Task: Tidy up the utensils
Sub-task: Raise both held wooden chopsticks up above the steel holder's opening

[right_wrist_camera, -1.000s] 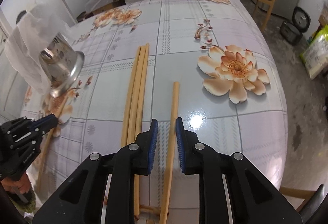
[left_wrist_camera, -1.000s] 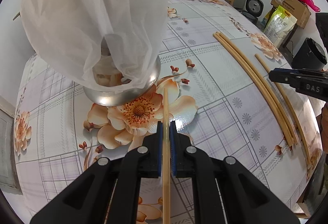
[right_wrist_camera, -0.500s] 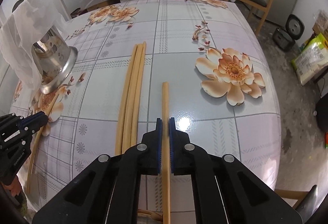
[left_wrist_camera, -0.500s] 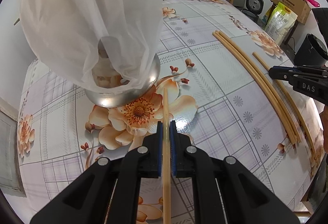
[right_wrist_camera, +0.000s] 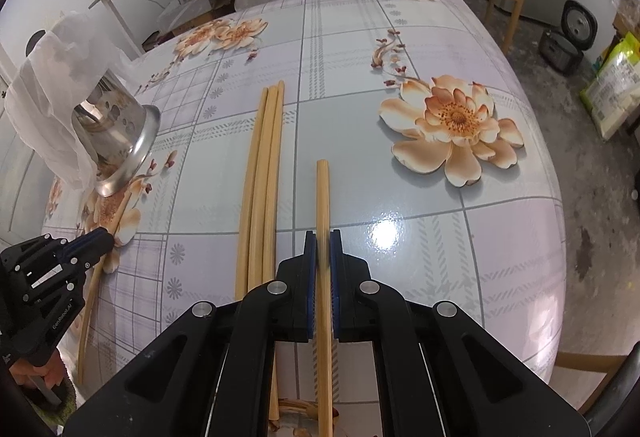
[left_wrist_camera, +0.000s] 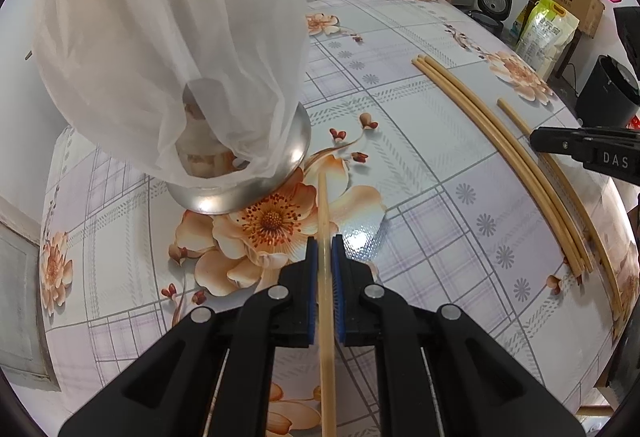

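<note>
My left gripper (left_wrist_camera: 325,253) is clenched on a chopstick (left_wrist_camera: 324,205) at lower centre, its tip just beside the steel holder (left_wrist_camera: 256,173) under a white bag (left_wrist_camera: 168,37). My right gripper (right_wrist_camera: 322,249) has just closed on another chopstick (right_wrist_camera: 322,193). Three chopsticks (right_wrist_camera: 262,173) lie left of it on the tabletop (right_wrist_camera: 500,245).

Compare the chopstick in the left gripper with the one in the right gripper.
The left gripper's chopstick lies alone on a printed flower, tip near the steel holder. The right gripper's chopstick lies beside three loose chopsticks, far from that holder. Both are plain wood, clamped.
</note>
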{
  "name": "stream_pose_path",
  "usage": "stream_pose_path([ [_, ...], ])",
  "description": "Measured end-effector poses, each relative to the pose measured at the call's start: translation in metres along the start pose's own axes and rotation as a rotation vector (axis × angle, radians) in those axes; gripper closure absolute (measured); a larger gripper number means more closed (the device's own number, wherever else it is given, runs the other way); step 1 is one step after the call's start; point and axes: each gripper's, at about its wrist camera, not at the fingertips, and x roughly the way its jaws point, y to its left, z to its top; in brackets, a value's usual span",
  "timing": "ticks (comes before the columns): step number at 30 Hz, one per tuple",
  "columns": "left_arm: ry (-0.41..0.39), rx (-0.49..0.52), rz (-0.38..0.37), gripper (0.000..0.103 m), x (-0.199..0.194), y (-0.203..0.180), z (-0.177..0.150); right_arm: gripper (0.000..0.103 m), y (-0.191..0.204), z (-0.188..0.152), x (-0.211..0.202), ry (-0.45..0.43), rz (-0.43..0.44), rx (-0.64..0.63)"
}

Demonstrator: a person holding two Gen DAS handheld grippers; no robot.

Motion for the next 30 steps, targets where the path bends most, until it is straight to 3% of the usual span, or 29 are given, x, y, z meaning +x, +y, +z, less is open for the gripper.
stream_pose_path([
  [11, -0.016, -0.037, -0.025, 0.097, 0.004, 0.009, 0.006, 0.098, -0.007, -0.001, -0.007, -0.015, 0.027, 0.034],
  [20, -0.067, -0.177, -0.231, 0.097, -0.019, 0.044, -0.003, 0.098, -0.014, -0.005, -0.045, -0.087, 0.081, 0.082],
  [30, -0.184, -0.225, -0.355, 0.097, -0.082, 0.072, -0.014, 0.098, -0.005, -0.010, -0.091, -0.187, 0.203, 0.130],
])
